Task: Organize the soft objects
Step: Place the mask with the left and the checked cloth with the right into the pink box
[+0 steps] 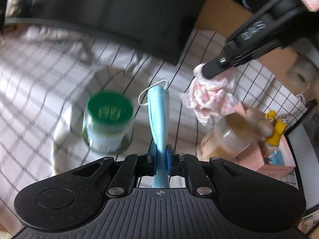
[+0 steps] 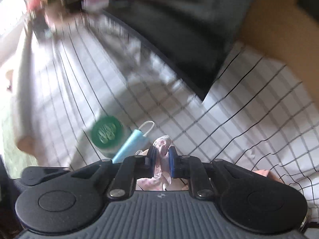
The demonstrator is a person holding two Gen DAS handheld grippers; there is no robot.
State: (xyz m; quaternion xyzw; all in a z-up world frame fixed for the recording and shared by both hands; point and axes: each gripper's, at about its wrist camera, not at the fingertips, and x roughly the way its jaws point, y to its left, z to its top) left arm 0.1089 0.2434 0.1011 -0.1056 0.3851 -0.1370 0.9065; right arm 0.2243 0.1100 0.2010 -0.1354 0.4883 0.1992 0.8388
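Checked cloth (image 1: 49, 91) lies bare to our left; a green-lidded jar (image 1: 108, 123) stands near, boxes (image 1: 275, 159) crowd the right. Our left gripper (image 1: 161, 155) clamps a folded blue mask (image 1: 158, 109); our right gripper (image 2: 161, 158) pinches crumpled pink-white fabric (image 1: 211, 95), lifted.

**What sits on the checked cloth**

We see a white cloth with a dark grid (image 1: 49, 91) covering the surface. A green-lidded jar (image 1: 108, 123) stands on it, well in from the edges. Toward the right edge lies a pink box (image 1: 277, 163), with a clear plastic jar (image 1: 229, 139) beside it. A large black slab (image 1: 139, 20) lies over the far edge.
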